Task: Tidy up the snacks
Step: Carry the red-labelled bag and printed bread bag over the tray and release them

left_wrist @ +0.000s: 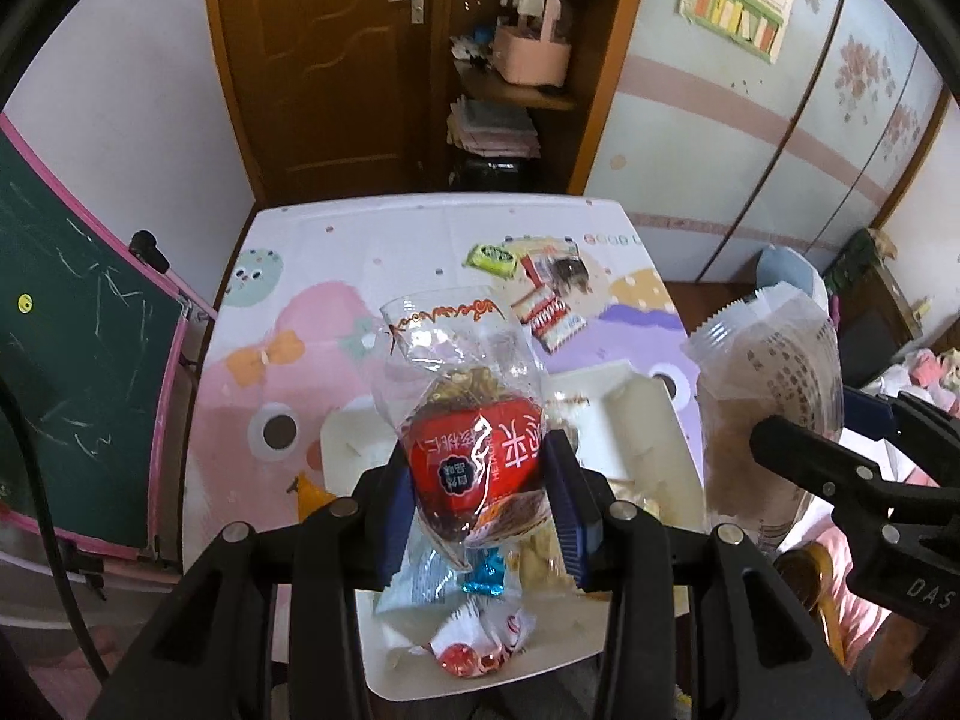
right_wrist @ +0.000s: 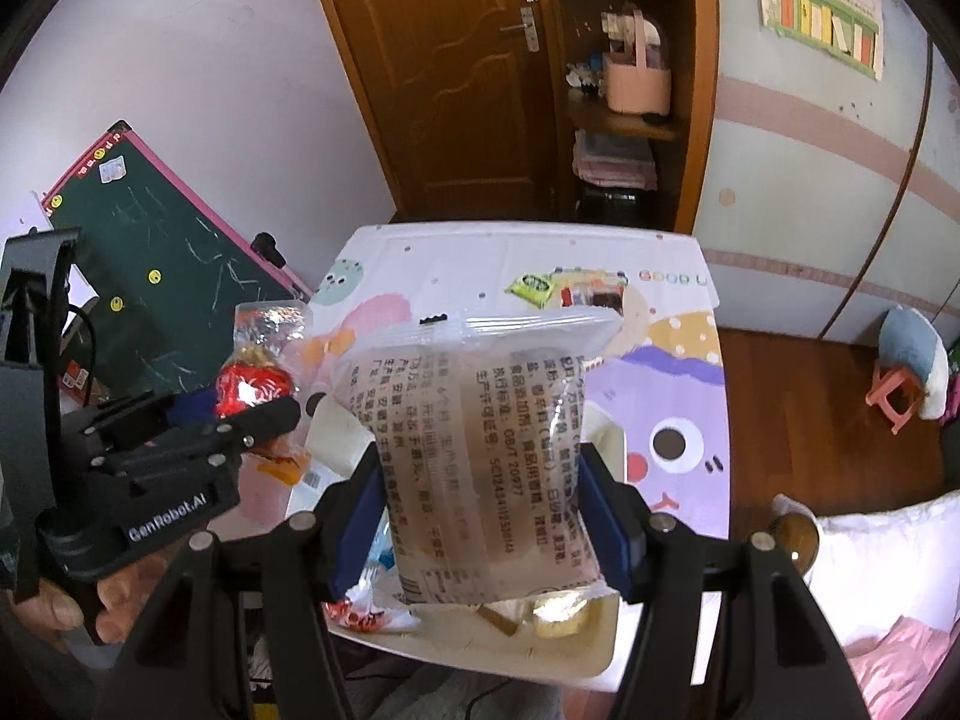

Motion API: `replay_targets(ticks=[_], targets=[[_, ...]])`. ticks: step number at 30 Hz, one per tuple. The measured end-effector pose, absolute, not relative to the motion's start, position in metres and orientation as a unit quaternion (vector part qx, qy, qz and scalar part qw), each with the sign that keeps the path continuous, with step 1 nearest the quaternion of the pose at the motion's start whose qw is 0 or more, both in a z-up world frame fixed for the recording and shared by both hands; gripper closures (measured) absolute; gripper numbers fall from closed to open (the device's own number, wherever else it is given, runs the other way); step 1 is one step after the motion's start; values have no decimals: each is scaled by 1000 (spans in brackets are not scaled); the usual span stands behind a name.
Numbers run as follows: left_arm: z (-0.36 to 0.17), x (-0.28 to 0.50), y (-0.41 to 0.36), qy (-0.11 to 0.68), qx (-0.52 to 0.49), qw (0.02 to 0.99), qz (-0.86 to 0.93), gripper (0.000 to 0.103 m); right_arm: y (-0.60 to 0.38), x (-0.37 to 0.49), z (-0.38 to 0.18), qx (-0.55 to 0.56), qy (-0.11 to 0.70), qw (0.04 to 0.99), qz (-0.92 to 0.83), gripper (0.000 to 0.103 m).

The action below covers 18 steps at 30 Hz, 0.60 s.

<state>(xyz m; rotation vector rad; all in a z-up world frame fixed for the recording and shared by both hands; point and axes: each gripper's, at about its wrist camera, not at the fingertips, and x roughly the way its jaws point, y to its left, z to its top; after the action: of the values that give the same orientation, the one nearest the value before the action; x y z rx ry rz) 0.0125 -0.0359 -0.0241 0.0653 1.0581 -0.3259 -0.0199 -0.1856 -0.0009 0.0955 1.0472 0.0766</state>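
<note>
Both grippers are loaded and up in the air! The left gripper (left_wrist: 483, 495) has its blue pads clamped on a red-labelled snack packet (left_wrist: 474, 462), dead centre of the left wrist view, crinkly clear top flaring upward. The right gripper (right_wrist: 483, 516) is squeezed shut on a frosted pastry bag (right_wrist: 480, 450), filling the middle of its own view, printed back facing the camera.

Below them, at the bottom of both frames, sits the white divided tray (left_wrist: 606, 408), with a few sweets already in it, a red-and-white candy (left_wrist: 474, 654) lowest in the left view. Still out on the cartoon tablecloth (left_wrist: 270, 360), upper centre: a green packet (left_wrist: 492, 258) and a red-and-white wrapper (left_wrist: 552, 315) just beside it.

The risks now? Both bags are slick film, held only at the sides, so either could slide through the pads. The two grippers hang close together over the tray, so lowering both at once may knock bag against bag. And that wide pastry bag may not fit a compartment.
</note>
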Motion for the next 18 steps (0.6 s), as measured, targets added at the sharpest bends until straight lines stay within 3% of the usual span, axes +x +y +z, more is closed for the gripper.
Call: replay_targets(ticks=[18], targets=[[-70,1,-50,544,51,823,-155,64,-186,-36,-46,58,551,833,10,41]])
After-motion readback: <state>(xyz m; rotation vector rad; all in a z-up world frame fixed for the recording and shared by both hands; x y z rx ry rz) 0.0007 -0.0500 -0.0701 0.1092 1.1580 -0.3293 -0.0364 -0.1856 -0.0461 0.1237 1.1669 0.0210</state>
